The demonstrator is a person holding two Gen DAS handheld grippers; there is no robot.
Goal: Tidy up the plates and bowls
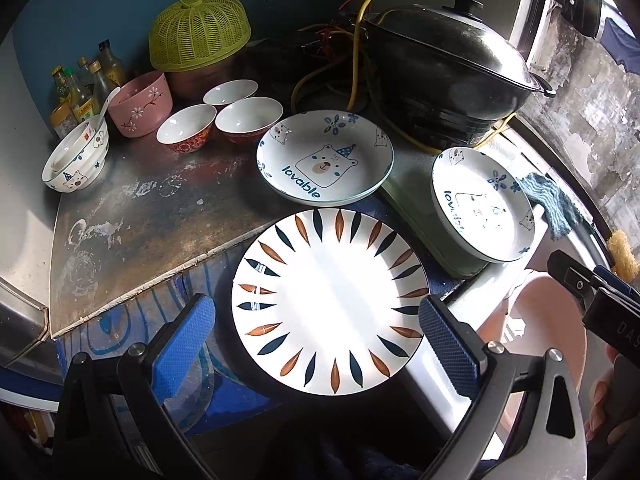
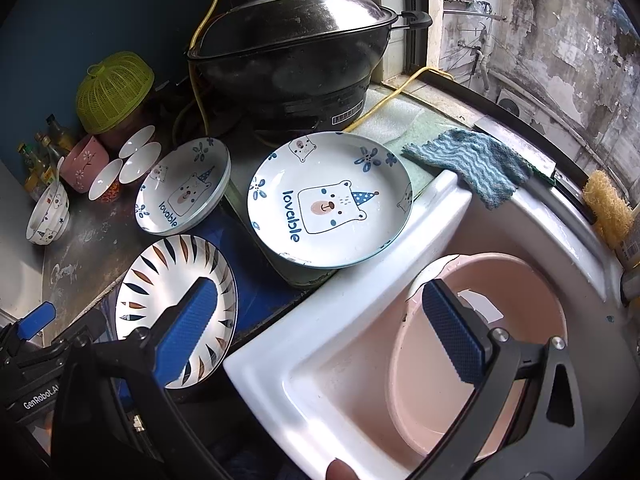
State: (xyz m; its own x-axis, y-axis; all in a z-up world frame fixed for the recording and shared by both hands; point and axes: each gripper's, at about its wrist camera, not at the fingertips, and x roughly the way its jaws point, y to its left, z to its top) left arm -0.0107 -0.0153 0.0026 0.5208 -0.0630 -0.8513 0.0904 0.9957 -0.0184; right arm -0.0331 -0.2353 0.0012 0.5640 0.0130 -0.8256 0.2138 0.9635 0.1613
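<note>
Your left gripper (image 1: 316, 332) hung with its blue-padded jaws spread wide, holding nothing. Your right gripper (image 2: 320, 336) was likewise wide open and empty, a fingertip (image 2: 340, 470) of yours showing beneath it.

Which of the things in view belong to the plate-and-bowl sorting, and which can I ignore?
Job: leaf-pattern plate; two bear plates; three small bowls; bear bowl; pink bowl.

Ignore: wok; green basket; bottles; blue cloth; pink basin.

White plate (image 1: 332, 304), navy-and-brown leaf rim
</note>
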